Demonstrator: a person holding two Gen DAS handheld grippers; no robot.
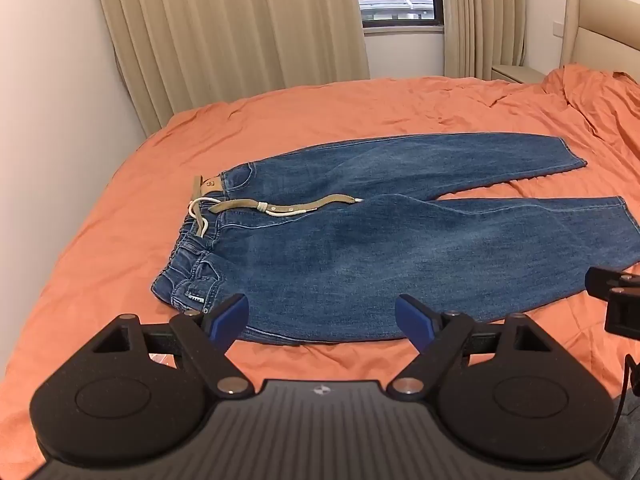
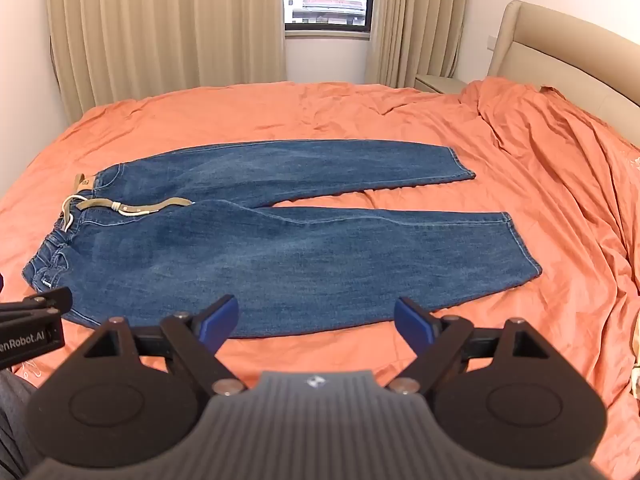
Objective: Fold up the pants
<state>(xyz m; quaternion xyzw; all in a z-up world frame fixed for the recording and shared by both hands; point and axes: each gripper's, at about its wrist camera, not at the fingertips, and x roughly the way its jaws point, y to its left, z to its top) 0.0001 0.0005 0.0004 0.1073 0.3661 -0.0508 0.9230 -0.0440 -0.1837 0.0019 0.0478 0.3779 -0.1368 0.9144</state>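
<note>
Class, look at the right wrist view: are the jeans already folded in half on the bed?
No: the jeans lie spread flat on the orange bedsheet, both legs apart.

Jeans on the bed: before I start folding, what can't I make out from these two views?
- Jeans near hem: partly hidden behind the open right tool, right wrist view.
- Waistband label: too small to read, left wrist view.
- Belt buckle end: unclear.
- Bed near edge: blocked by left tool.

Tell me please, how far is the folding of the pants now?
Done: the jeans lie spread flat on the orange bed, legs apart. In hand: nothing; the left gripper and right gripper hover open at the near edge. Left: every fold; the belt lies loose.
</note>
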